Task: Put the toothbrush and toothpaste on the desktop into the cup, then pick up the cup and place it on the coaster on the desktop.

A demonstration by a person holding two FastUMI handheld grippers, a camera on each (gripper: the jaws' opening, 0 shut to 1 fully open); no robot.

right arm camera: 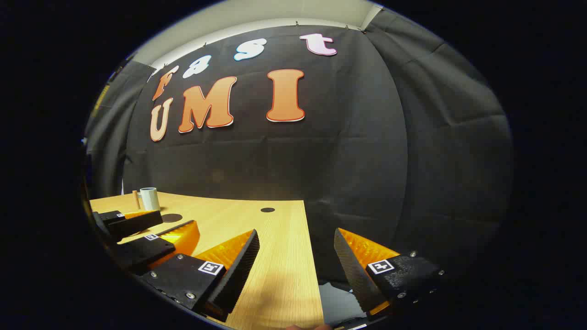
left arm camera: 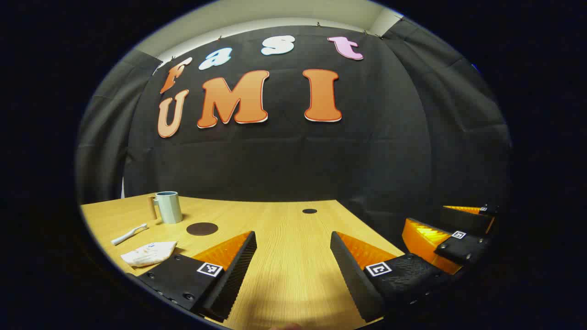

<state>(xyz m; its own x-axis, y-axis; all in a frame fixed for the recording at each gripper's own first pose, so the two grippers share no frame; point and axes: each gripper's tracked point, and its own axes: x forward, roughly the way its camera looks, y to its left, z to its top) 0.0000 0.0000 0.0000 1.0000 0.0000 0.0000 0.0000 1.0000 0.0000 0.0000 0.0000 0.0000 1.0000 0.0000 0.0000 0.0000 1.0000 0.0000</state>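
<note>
Well apart stand the fingers of the left gripper (left arm camera: 293, 256), which hangs over the bare light-wood desktop (left arm camera: 284, 238) with nothing between them. Far to its left on that desktop stands the pale blue-grey cup with a wooden handle (left arm camera: 167, 207), upright. Just in front of the cup lies the dark round flat coaster (left arm camera: 202, 228), apart from it. Left of the coaster lies the white toothbrush (left arm camera: 129, 234), and nearer the camera the crumpled white toothpaste tube (left arm camera: 149, 253), both flat on the wood. A small dark round hole (left arm camera: 309, 211) marks the desktop farther back. The right gripper (right arm camera: 297, 259) also stands wide apart, holding nothing, over the desktop's right edge, one finger past it. In the right gripper view the cup (right arm camera: 149, 199) shows far off at the left.
</note>
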